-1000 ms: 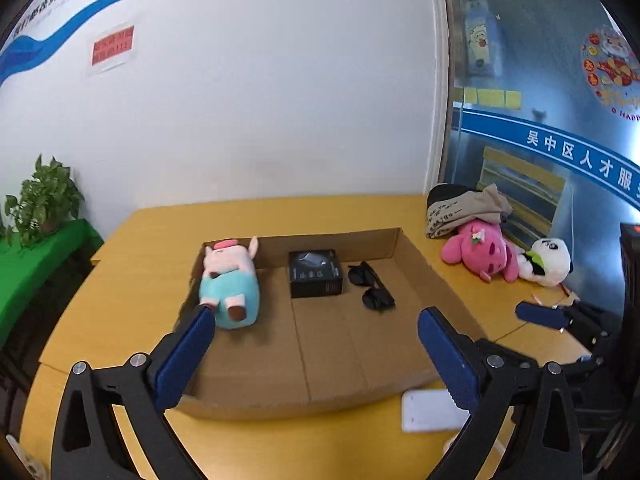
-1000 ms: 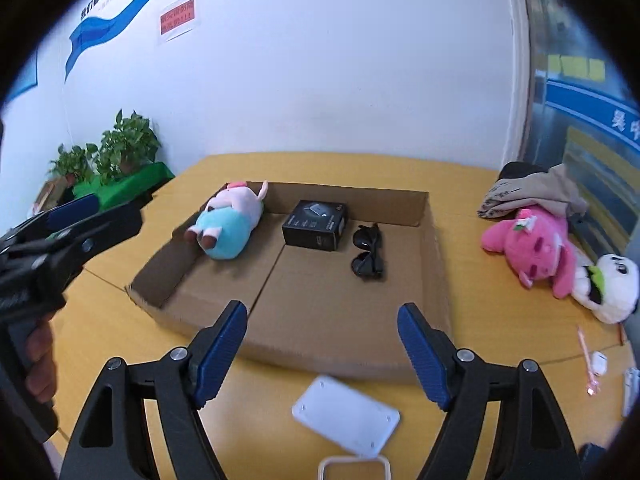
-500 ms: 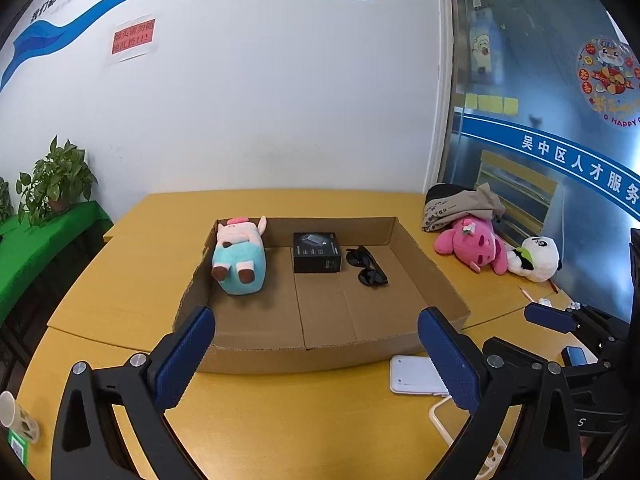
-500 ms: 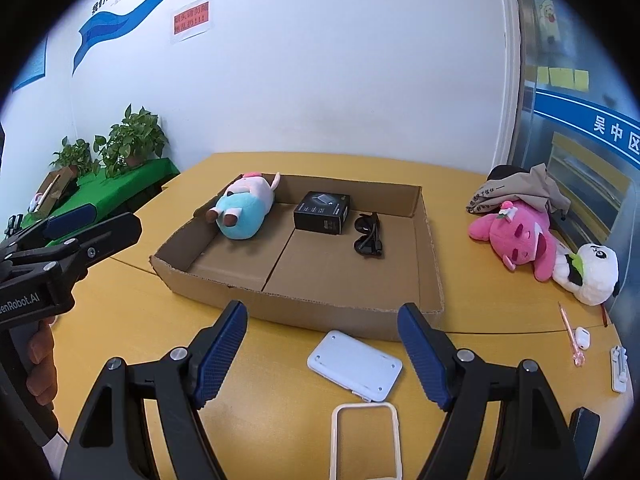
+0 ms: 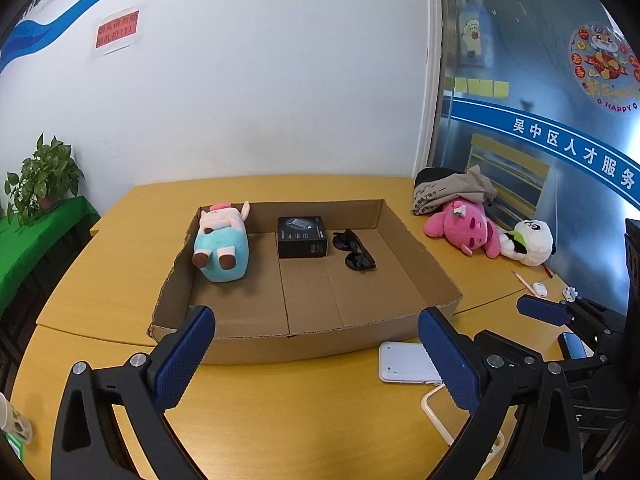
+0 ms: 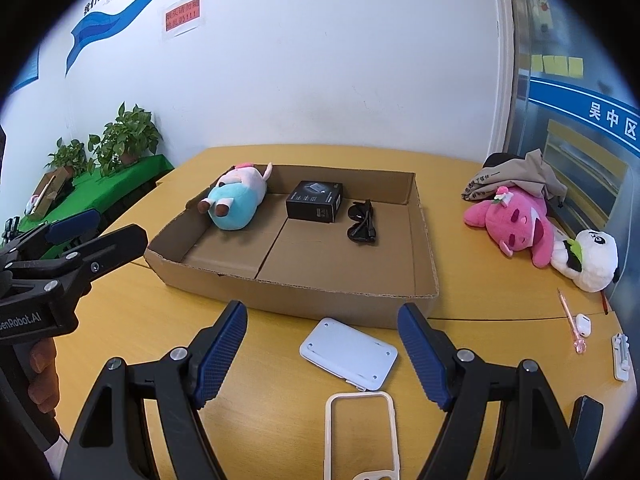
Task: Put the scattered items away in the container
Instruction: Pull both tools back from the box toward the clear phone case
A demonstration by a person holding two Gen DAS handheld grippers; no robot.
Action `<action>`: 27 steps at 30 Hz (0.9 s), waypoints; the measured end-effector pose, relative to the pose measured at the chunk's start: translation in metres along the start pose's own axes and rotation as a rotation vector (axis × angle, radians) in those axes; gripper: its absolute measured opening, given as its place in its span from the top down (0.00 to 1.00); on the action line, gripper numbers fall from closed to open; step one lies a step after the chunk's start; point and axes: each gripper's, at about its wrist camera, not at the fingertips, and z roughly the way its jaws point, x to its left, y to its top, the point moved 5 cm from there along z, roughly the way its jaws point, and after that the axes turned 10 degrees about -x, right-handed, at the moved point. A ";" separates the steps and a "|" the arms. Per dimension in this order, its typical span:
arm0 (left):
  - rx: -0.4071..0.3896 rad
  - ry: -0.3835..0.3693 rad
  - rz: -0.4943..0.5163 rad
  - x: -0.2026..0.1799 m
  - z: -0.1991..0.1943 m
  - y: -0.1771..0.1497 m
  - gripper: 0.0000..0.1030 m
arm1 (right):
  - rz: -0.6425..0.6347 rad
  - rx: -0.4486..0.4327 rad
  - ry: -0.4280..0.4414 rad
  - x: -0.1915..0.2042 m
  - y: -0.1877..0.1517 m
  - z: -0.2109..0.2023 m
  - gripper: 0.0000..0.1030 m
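Both grippers are held over the table, jaws apart, nothing between them. The left gripper is aimed at the near wall of the box; the right gripper is above a white device, which lies just outside the box beside a phone case. Inside the box are seen a teal plush at far left, a black carton in the middle and sunglasses to its right. A pink plush and panda are left on the table right of the box, touching each other. A pen and earbud case are nearer, well apart from the box.
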 end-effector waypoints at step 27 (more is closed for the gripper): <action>0.139 -0.056 -0.006 -0.010 0.034 -0.035 0.00 | 0.028 -0.004 0.067 -0.021 -0.019 0.008 0.25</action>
